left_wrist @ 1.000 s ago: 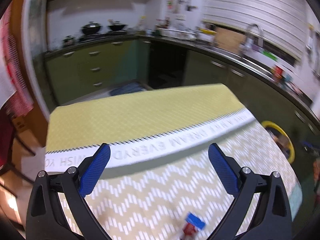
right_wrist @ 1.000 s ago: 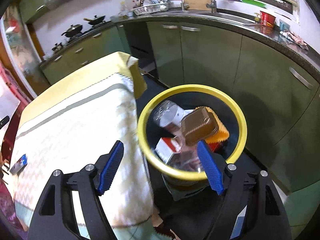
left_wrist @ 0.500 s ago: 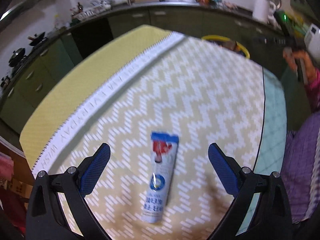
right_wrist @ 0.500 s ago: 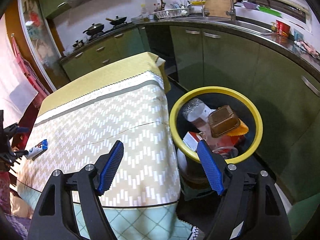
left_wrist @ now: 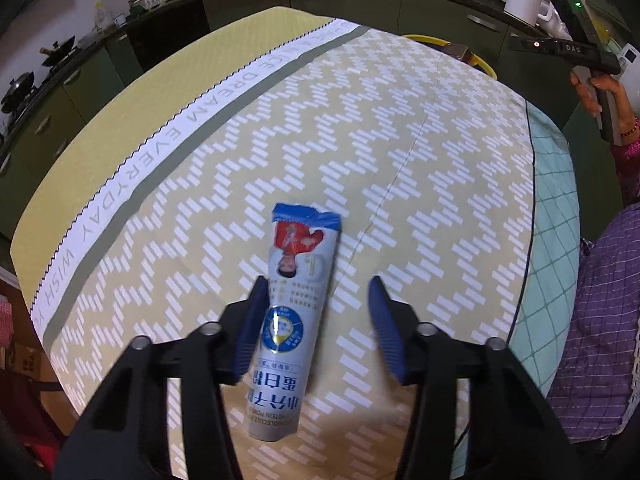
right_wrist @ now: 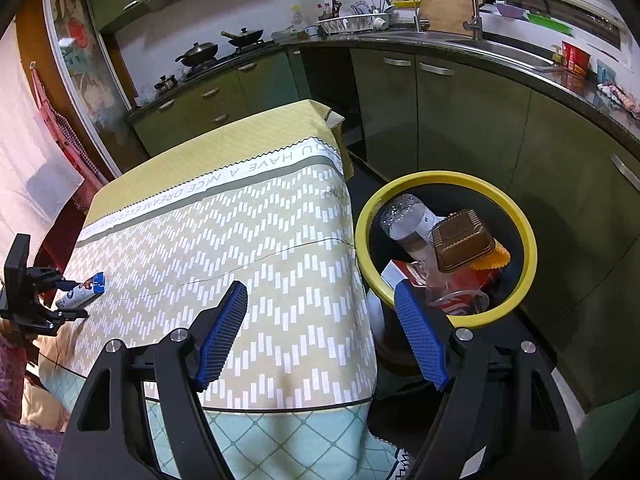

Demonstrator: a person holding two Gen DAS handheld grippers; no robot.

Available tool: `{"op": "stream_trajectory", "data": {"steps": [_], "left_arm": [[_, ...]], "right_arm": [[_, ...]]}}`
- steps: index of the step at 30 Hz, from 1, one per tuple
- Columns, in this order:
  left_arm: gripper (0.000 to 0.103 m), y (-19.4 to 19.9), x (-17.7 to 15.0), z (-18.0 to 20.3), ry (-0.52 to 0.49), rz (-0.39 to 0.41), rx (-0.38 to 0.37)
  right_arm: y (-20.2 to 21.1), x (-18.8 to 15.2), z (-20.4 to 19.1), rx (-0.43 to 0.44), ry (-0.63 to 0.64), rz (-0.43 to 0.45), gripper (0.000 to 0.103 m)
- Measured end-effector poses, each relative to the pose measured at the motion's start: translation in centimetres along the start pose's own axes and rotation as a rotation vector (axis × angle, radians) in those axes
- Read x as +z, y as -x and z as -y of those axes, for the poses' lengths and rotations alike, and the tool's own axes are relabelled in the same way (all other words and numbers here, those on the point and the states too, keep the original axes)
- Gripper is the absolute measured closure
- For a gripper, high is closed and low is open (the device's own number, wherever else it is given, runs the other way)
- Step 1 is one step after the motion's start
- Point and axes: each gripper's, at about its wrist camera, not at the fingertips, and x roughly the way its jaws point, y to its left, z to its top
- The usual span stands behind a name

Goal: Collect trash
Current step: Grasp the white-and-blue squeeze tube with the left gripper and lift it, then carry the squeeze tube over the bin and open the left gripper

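Lowered since the earlier frame, left gripper (left_wrist: 316, 328) straddles the packet (left_wrist: 294, 312), jaws apart. Right gripper (right_wrist: 320, 336), wide open and empty, hangs near the bin (right_wrist: 520, 220).

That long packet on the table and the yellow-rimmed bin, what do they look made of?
The packet looks like glossy printed plastic or foil film: it shines, lies flat, and its top edge is torn. The bin seems moulded plastic, with a smooth, evenly yellow rim and dark inside.
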Motion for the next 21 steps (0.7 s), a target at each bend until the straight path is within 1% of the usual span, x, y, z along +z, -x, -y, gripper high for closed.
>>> {"op": "stream_trajectory", "data": {"steps": [1,6,15,18,21], "left_arm": [[0.065,0.0,0.0,-0.2,0.015,0.003,-0.009],[0.076,0.2,-0.2,-0.2,0.036,0.009,-0.011],[0.078,1.0,0.1,1.3,0.055,0.017,0.021],[0.078,2.0,1.0,2.1,0.059,0.036,0.03],[0.078,3.3,2.7,3.2,0.063,0.068,0.029]], "right_arm": [[0.0,0.0,0.0,0.002,0.0,0.0,0.028],[-0.2,0.0,0.1,0.007,-0.002,-0.001,0.028],[0.3,0.0,0.6,0.013,-0.013,0.008,0.028],[0.7,0.0,0.8,0.021,-0.018,0.012,0.028],[1.7,-0.2,1.3,0.012,-0.02,0.014,0.028]]}}
